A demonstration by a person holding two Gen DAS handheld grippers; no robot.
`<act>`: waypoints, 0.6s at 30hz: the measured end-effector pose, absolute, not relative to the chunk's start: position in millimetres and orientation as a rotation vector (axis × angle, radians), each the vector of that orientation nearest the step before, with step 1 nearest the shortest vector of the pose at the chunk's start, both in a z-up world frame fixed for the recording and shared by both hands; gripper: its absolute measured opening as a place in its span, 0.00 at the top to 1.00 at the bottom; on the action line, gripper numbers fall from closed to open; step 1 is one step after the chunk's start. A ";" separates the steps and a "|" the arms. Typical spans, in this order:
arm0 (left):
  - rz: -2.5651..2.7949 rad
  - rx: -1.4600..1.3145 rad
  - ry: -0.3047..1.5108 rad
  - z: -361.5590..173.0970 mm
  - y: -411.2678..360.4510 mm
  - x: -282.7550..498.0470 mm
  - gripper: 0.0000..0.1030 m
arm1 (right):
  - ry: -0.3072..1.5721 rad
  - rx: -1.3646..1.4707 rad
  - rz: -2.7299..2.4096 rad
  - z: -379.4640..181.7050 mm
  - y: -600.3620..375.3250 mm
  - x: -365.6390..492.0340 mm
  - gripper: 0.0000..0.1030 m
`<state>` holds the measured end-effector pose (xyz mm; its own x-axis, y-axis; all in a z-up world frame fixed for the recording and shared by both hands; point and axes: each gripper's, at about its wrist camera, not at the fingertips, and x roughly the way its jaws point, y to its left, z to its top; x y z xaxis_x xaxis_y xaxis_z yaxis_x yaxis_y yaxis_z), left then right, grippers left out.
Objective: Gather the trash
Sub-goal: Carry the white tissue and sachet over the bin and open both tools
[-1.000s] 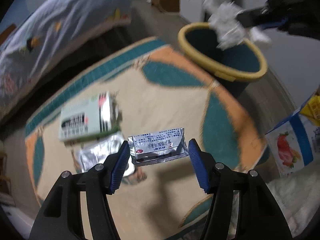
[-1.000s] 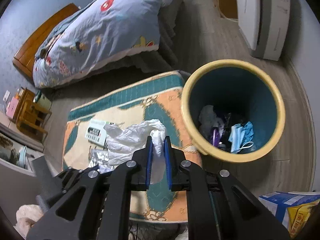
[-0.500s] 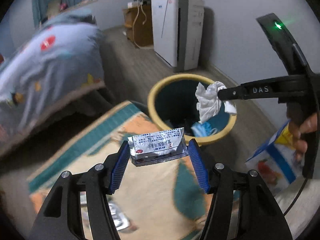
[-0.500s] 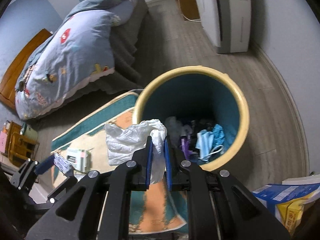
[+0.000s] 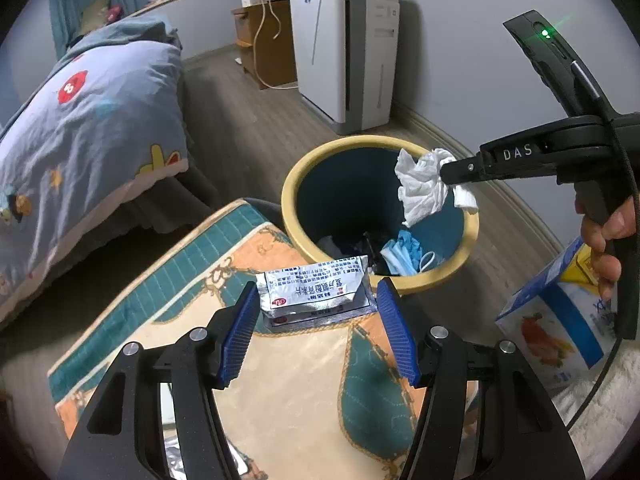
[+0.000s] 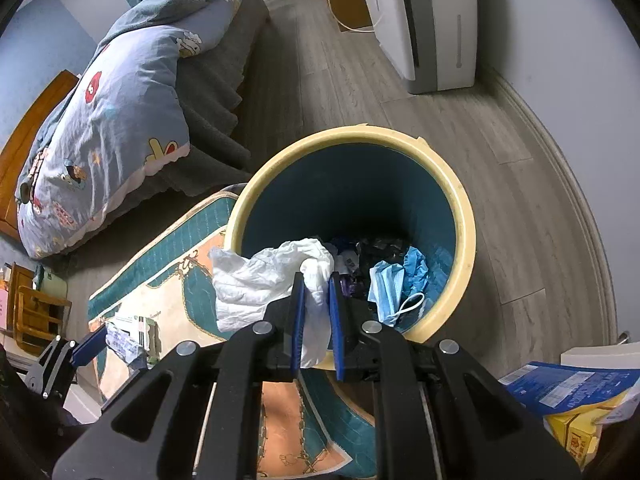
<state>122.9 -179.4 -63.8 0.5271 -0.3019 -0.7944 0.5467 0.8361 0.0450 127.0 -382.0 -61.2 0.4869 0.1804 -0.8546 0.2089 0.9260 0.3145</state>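
A round bin with a yellow rim (image 5: pixel 292 184) and teal inside stands at the rug's far corner, with blue masks and dark scraps at its bottom. My left gripper (image 5: pixel 317 300) is shut on silver medicine sachets (image 5: pixel 312 284), held flat between the blue pads just short of the bin's near rim. In the right wrist view, my right gripper (image 6: pixel 316 280) is shut on a crumpled white tissue (image 6: pixel 260 280) above the bin's near rim (image 6: pixel 464 216). From the left wrist view the tissue (image 5: pixel 422 184) hangs over the bin's right side.
A patterned teal and orange rug (image 5: pixel 280 392) lies under the left gripper, with a foil pack (image 5: pixel 176 460) near the bottom edge. A bed with a blue quilt (image 5: pixel 92 128) is left, a white appliance (image 5: pixel 344 52) behind the bin, a blue carton (image 5: pixel 556 320) right.
Both grippers moved from over the rug towards the bin. The left view swung up off the litter on the rug; the tissue now hangs over the bin's opening. Both grips are unchanged.
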 end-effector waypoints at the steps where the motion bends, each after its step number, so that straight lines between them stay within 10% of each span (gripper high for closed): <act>1: -0.519 0.306 0.876 -63.6 -181.4 123.0 0.41 | 1.069 0.410 -0.018 -61.0 -382.2 127.0 0.89; 18: -0.530 0.304 0.887 -80.6 -206.0 146.3 0.41 | 1.079 0.476 -0.086 -72.9 -402.1 124.8 0.89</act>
